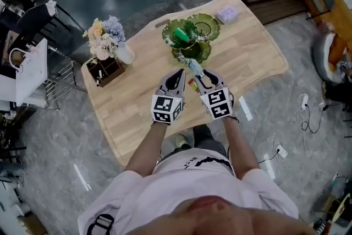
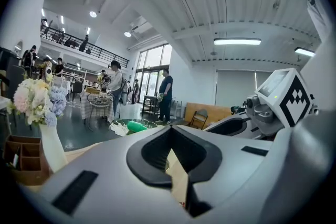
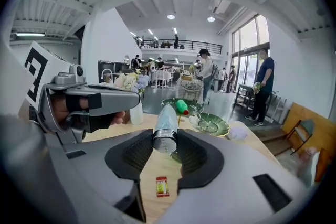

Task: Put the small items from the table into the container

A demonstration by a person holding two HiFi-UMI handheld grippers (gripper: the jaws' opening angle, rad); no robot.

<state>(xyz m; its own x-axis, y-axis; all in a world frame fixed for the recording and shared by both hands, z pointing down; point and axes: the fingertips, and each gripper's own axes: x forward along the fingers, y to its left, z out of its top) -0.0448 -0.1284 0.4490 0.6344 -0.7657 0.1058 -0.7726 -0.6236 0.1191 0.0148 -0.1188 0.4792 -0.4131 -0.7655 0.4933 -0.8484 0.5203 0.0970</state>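
Observation:
A small clear bottle [image 1: 194, 67] with a silver cap [image 3: 165, 140] is clamped between the jaws of my right gripper [image 1: 200, 75], held in the air above the wooden table [image 1: 247, 58]. Beyond its tip lie the green leaf-shaped dishes [image 1: 204, 23], one holding a green item with a red cap [image 3: 181, 106]. A small red packet [image 3: 161, 186] lies on the table below the right gripper [image 3: 166, 145]. My left gripper [image 1: 180, 72] hovers just left of it, jaws together with nothing in them [image 2: 169, 131].
A vase of pale flowers [image 1: 108, 37] and a brown wooden box [image 1: 107, 70] stand at the table's left end. A pale lilac bag [image 1: 226, 14] lies at the far right corner. People, chairs and tables fill the hall beyond.

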